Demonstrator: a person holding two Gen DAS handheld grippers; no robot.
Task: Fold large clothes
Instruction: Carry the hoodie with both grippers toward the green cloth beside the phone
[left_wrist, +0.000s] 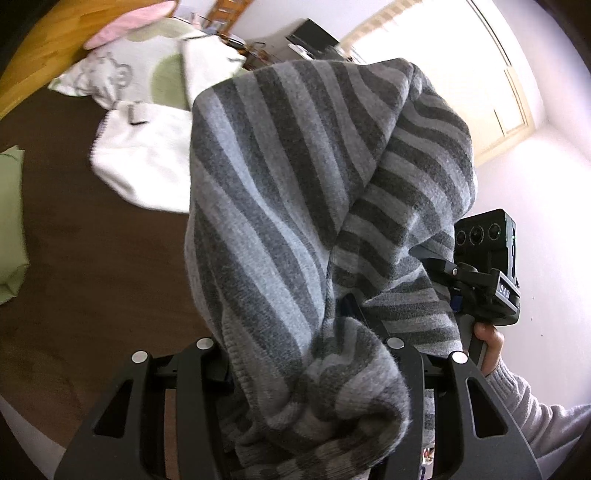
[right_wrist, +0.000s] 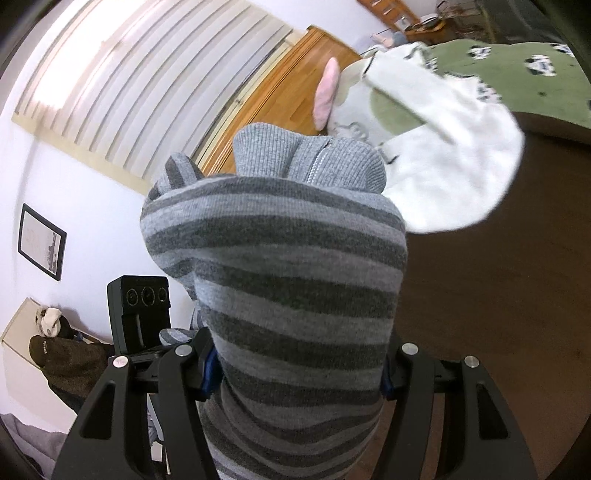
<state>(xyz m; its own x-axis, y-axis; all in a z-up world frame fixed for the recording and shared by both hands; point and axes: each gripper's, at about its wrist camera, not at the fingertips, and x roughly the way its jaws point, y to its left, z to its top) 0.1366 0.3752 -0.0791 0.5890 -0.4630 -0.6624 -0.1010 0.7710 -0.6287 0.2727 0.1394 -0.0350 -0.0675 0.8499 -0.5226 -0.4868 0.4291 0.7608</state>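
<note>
A grey sweater (left_wrist: 280, 206) with light and dark stripes hangs in the air over a brown bed cover (left_wrist: 85, 266). My left gripper (left_wrist: 306, 354) is shut on a thick bunch of it, and the cloth hides the fingertips. My right gripper (right_wrist: 295, 365) is shut on another bunch of the sweater (right_wrist: 280, 266), whose ribbed collar and zip (right_wrist: 314, 158) stick up above. In the left wrist view a hand (left_wrist: 489, 347) in a grey sleeve holds the right gripper's camera housing (left_wrist: 487, 236), which the sweater partly drapes.
A white fleece garment (left_wrist: 144, 166) lies on the bed cover beyond the sweater, beside a white-and-green pillow (left_wrist: 147, 70) and a pink cushion (right_wrist: 327, 92). A green blanket (right_wrist: 517, 70) lies at the far right. A wooden headboard (right_wrist: 280, 92) and a blinded window (right_wrist: 129, 74) stand behind.
</note>
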